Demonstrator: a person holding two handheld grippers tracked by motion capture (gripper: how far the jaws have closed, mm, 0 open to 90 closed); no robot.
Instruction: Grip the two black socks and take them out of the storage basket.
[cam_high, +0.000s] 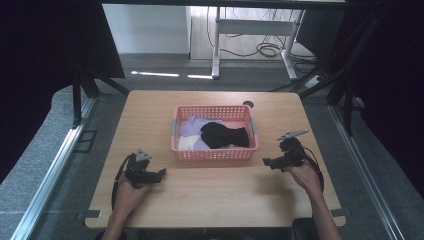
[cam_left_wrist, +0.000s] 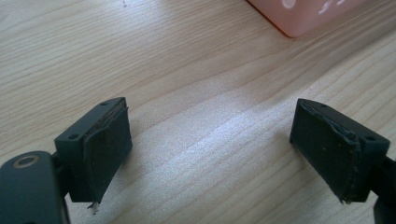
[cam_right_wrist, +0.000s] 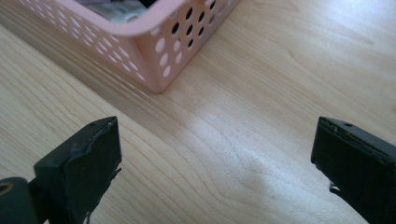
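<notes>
flanking the pink basket (cam_high: 215, 154) on the bench (cam_high: 210, 195), both grippers are held with jaws released; the right gripper (cam_high: 267, 161) is nearer.

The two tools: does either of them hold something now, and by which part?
Nothing is held. The left tool and the right tool both stand open over the bare table, apart from the pink basket with its clothes.

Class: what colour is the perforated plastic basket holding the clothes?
Pink perforated plastic basket; the high view shows it best.
</notes>
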